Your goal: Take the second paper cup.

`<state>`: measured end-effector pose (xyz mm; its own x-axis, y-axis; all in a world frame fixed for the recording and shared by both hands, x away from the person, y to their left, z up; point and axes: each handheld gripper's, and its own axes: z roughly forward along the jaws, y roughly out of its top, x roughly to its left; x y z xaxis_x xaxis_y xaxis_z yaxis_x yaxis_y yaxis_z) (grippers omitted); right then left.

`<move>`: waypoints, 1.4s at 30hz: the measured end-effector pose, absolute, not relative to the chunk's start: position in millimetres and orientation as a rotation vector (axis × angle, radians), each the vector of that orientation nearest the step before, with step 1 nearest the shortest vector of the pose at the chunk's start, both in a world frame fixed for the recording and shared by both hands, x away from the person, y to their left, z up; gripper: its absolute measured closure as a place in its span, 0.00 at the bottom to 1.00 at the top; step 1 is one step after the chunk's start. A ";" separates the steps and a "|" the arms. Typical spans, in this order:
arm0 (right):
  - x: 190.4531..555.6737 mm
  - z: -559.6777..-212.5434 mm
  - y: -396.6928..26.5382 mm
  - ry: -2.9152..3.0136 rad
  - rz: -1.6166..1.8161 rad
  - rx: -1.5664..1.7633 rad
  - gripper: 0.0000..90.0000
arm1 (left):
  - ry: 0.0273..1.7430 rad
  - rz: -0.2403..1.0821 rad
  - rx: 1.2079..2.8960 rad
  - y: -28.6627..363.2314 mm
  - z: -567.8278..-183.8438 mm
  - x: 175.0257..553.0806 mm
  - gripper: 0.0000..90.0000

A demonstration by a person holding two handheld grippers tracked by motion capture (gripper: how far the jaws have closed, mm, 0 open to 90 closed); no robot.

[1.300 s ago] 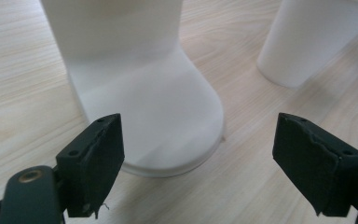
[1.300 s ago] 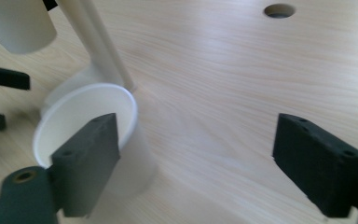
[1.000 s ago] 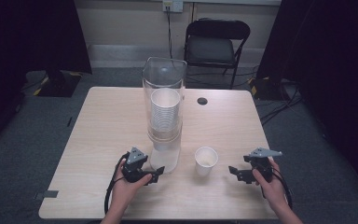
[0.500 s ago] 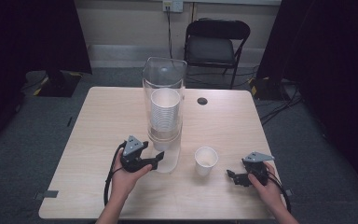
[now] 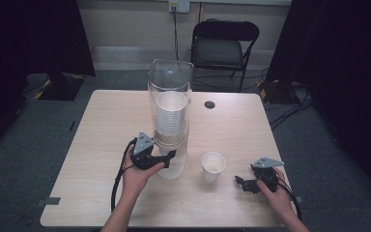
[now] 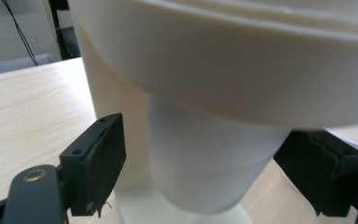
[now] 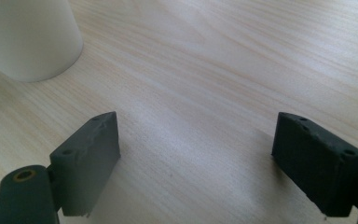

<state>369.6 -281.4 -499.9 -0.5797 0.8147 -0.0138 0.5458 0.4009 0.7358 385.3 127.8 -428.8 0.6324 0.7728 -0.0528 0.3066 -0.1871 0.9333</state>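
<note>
Cup dispenser (image 5: 170,116): left gripper (image 5: 170,155) spread around its lowest cup (image 6: 209,163); right gripper (image 5: 240,182) spread over bare table (image 5: 101,125).

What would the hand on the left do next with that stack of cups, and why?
Probably close the left gripper on the bottom cup hanging below the dispenser: its open jaws already stand either side of that cup without touching it. One cup stands out on the table.

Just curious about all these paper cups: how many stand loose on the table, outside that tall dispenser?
1: the single cup stands near the right claw. The stacked cups inside the dispenser are too many to count.
</note>
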 end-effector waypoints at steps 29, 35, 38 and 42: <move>369.4 -500.0 -281.4 2.290 0.995 1.172 0.16 | 0.824 0.562 1.770 120.7 -444.7 384.0 0.41; 369.4 -500.0 -281.4 2.291 0.995 1.172 0.16 | 0.841 0.569 1.776 118.7 -445.1 381.7 0.41; 369.4 -500.0 -281.3 2.290 0.995 1.172 0.16 | 0.835 0.581 1.779 118.4 -445.5 381.6 0.41; 369.4 -500.0 -281.4 2.291 0.995 1.172 0.16 | 0.822 0.606 1.791 119.0 -446.0 381.5 0.41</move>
